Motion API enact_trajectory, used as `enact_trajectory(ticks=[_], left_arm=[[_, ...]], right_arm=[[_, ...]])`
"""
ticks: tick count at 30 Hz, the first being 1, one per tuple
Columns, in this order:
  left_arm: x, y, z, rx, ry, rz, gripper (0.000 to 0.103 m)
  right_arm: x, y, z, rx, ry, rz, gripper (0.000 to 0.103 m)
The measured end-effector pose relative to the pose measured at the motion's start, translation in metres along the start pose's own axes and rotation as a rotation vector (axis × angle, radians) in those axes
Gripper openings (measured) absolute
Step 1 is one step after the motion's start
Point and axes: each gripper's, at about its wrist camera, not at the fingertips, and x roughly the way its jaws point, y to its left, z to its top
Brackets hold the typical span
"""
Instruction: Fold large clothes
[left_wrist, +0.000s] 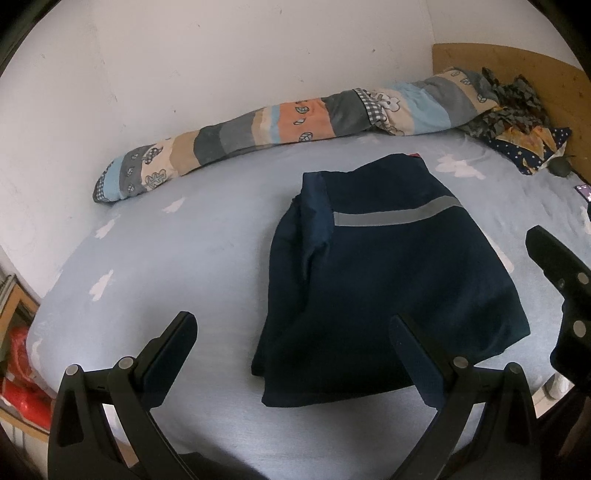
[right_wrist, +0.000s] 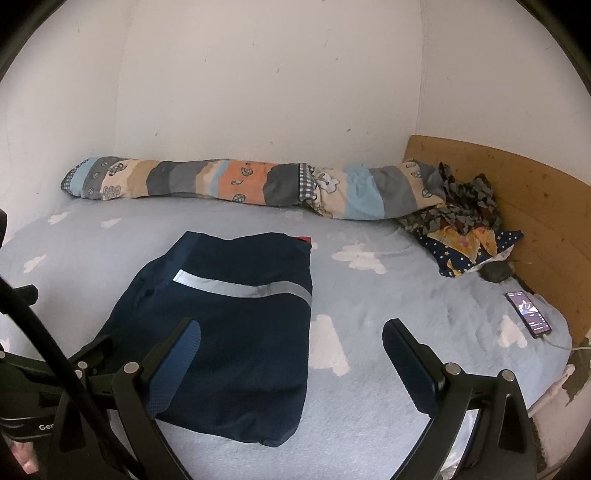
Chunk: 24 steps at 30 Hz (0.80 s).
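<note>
A dark navy garment with a grey reflective stripe lies folded into a rough rectangle on the light blue bed sheet. It also shows in the right wrist view. My left gripper is open and empty, held above the garment's near edge. My right gripper is open and empty, above the garment's near right side. The right gripper's finger also shows at the right edge of the left wrist view.
A rolled striped quilt lies along the white wall. A crumpled patterned cloth and starry pillow sit by the wooden headboard. A lit phone on a cable lies at the bed's right. Red bags sit left of the bed.
</note>
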Motion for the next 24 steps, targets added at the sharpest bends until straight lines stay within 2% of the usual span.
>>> enact_trajectory(ticks=[24], left_arm=[[-0.0034,-0.0009,-0.0017,0.001,-0.014,0.033,0.103]], right_arm=[[-0.0071,0.0096,-0.0008,-0.029,-0.023,0.009,0.101]])
